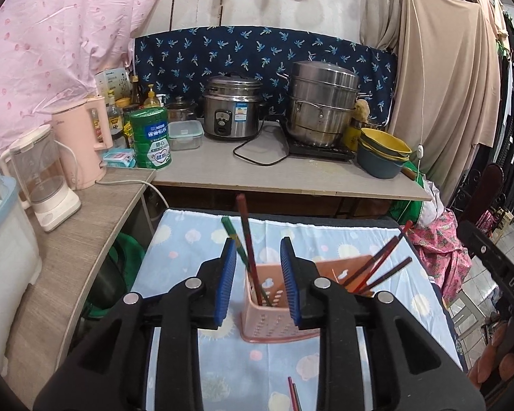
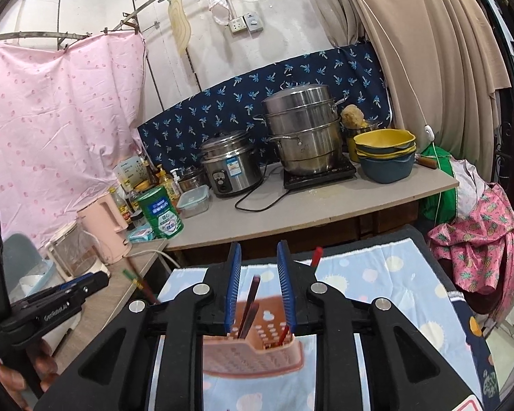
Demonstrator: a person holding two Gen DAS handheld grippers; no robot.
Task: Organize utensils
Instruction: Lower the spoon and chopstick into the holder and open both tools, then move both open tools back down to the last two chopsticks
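Note:
A pink perforated utensil basket (image 1: 277,311) stands on the blue patterned cloth (image 1: 188,257). Red and green chopsticks (image 1: 248,239) stand in its left compartment and several dark red ones (image 1: 377,270) lean out of its right side. My left gripper (image 1: 258,279) is open just above the basket, its jaws on either side of the upright chopsticks without touching them. Loose chopsticks (image 1: 293,394) lie on the cloth near the bottom edge. My right gripper (image 2: 257,284) is open above the same basket (image 2: 253,352), with dark chopsticks (image 2: 250,304) between its jaws. The left gripper (image 2: 61,294) shows at the left.
A grey counter (image 1: 291,174) behind holds a rice cooker (image 1: 231,108), a steel steamer pot (image 1: 320,102), stacked bowls (image 1: 383,152), a green tin (image 1: 150,137) and a lidded box. A wooden shelf (image 1: 85,239) at the left carries a pink kettle (image 1: 82,140) and a blender. Clothes hang at the right.

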